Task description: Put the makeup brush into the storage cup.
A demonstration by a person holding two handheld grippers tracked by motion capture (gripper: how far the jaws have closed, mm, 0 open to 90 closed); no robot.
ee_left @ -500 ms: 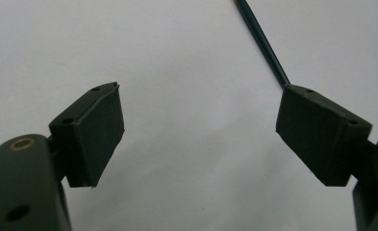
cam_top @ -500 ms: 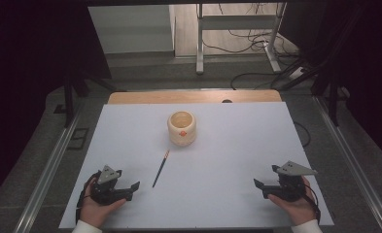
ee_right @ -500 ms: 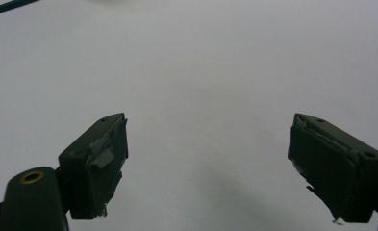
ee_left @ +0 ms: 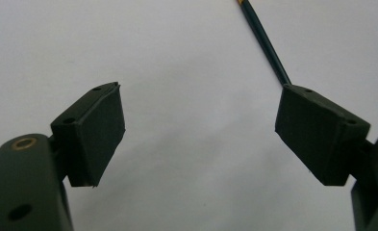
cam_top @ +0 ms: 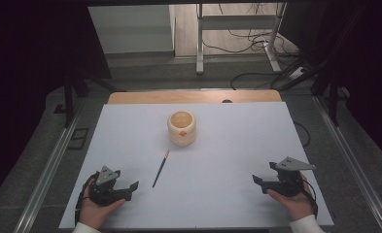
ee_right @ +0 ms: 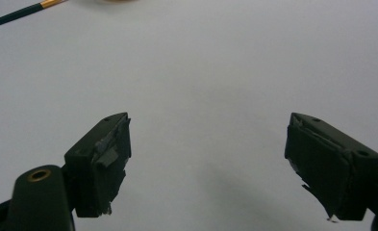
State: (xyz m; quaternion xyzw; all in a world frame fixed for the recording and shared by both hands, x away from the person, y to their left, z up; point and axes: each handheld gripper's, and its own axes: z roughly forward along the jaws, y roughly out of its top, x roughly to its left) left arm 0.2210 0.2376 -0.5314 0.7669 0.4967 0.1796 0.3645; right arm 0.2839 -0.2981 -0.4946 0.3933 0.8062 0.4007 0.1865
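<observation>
You're holding both claws released: left claw (cam_top: 130, 187), right claw (cam_top: 257, 180). 1 pencil (cam_top: 160, 168) is lying on the white tabletop (cam_top: 227, 145), just beside your left claw, with the cream cup (cam_top: 182, 128) sitting beyond it.

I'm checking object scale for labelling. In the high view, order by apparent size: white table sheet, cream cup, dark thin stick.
1. White table sheet, far the largest.
2. Cream round cup.
3. Dark thin stick: about as long as the cup is wide, but much slimmer.
</observation>
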